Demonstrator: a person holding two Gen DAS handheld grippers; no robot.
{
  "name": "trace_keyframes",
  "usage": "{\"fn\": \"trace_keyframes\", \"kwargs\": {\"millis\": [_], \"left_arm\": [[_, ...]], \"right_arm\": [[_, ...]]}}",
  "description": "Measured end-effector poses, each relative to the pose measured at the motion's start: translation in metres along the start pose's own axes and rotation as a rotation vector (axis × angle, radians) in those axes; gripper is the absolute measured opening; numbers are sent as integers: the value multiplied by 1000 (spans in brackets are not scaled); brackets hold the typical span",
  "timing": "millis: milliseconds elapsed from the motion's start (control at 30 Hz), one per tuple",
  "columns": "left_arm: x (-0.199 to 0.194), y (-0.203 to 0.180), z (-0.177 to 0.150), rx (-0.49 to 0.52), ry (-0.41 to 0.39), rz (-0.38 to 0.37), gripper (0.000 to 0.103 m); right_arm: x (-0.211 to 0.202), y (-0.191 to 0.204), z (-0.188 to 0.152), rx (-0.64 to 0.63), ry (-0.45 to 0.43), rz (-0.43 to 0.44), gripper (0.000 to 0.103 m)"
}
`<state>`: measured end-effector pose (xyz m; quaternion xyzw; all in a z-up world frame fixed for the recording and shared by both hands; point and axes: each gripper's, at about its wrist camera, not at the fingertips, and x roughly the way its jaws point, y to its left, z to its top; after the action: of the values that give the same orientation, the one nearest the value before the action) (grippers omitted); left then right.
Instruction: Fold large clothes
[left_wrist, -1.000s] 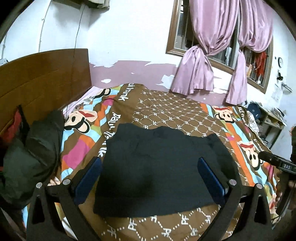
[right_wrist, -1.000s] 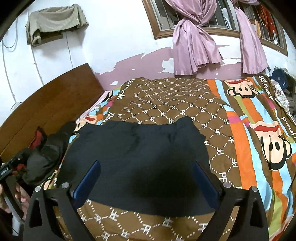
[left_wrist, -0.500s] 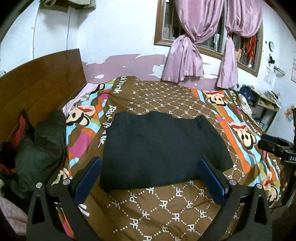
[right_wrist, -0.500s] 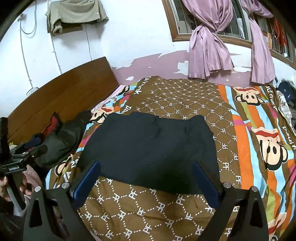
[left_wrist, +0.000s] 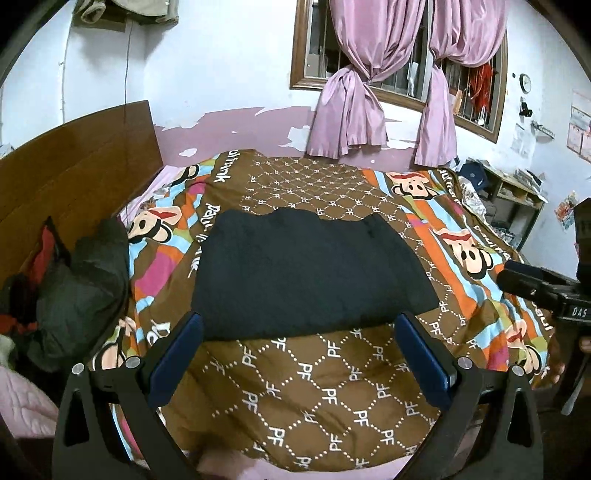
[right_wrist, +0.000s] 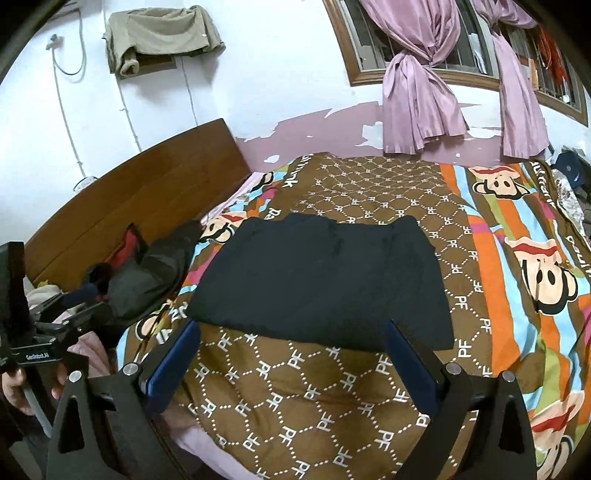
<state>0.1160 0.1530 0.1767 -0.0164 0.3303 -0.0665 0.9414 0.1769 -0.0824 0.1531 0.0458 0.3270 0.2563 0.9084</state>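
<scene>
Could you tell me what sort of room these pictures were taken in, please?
Most likely a home bedroom: a bed with a wooden headboard and a cartoon blanket, pink curtains tied at a barred window, and a folded dark garment on the bed.

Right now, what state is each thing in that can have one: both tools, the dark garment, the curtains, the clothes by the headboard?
Left tool: open, empty, clear of the garment.
Right tool: open, empty, clear of the garment.
Dark garment: folded into a flat rectangle on the bedspread.
Curtains: tied in knots, hanging at the window.
Clothes by the headboard: heaped, unfolded.
</scene>
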Motion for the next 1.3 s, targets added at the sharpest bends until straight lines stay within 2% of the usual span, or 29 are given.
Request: {"fn": "trace_keyframes", "kwargs": {"millis": [200,467,700,933,1133,1300], "left_arm": [[-12,-4,-23,-6,-63,-5,101],[-9,5,-48,-63,-90,-1,101],[-7,4,-69,-57,-133,37,101],[-2,-4,-94,-7,-164,62,101],[4,-3,-110,-8,-206,68,101],[9,2,-124,-28,-229,84,101]], "right_arm": [[-4,8,-21,8,-33,18,100],[-6,14,-46,-35,-87,11,100],[-6,19,-71,-82,-147,9,101],[0,27,-98,-138,-202,1,102],[2,27,-115,-166,-222,-18,103],[8,19,-127,-141,-226,-41,103]]}}
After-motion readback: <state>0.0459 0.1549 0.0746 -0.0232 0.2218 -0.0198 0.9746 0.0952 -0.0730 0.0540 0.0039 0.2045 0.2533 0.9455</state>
